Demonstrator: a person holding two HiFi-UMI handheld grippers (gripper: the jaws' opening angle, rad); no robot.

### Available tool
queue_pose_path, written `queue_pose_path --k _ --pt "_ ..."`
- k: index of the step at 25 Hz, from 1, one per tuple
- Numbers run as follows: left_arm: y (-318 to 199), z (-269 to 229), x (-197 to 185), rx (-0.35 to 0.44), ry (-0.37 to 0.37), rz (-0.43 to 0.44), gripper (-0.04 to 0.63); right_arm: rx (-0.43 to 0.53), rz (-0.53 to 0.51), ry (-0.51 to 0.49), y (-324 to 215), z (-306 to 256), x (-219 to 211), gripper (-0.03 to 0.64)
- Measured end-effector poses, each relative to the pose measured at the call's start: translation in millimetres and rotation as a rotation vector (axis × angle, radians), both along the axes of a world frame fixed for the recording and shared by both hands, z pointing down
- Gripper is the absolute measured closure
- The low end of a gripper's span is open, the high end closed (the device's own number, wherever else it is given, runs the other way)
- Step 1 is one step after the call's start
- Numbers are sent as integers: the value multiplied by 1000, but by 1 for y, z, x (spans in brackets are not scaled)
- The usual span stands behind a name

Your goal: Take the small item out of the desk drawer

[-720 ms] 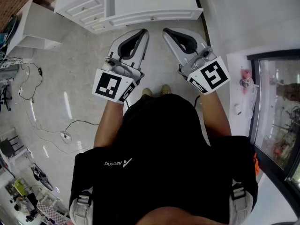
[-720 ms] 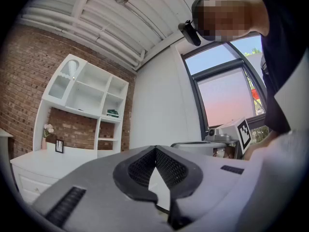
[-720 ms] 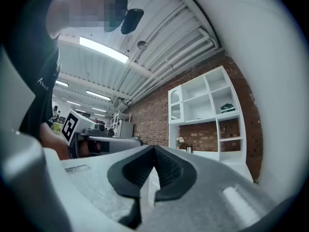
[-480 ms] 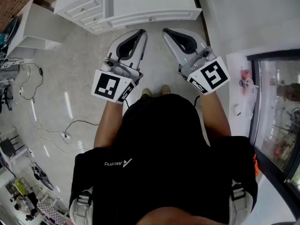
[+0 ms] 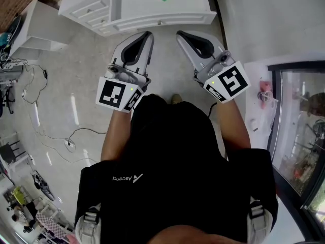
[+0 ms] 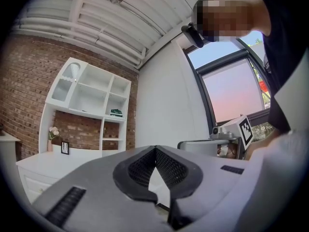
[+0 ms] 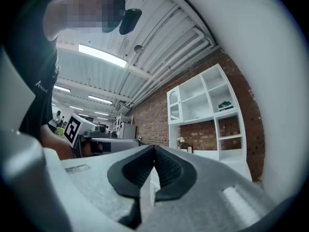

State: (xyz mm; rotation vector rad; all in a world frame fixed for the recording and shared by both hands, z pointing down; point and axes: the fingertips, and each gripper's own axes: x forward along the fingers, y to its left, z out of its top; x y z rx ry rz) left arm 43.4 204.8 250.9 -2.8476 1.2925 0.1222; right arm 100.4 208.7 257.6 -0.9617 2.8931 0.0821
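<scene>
While the left gripper [image 5: 148, 35] and right gripper [image 5: 180, 34] hover with jaws pressed together on nothing, the desk drawer [image 5: 167, 19] stands closed just beyond their tips, its small item out of sight.

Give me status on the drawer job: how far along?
Done: nothing visible yet. The drawer of the desk looks closed from the head view. In hand: nothing. The left gripper and right gripper both have their jaws together and empty, and are held short of the desk. Left: reach the drawer, pull it open and take out the small item, which isn't in view.
</scene>
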Motion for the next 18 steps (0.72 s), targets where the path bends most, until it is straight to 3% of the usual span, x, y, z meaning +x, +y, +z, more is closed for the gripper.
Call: queue_pose_path --k 9,18 --pt "-34 6 -4 5 -2 -27 597 5 -30 21 -42 6 -5 614" --pt "-107 10 -21 24 -3 -32 597 6 -19 88 -110 17 -21 614"
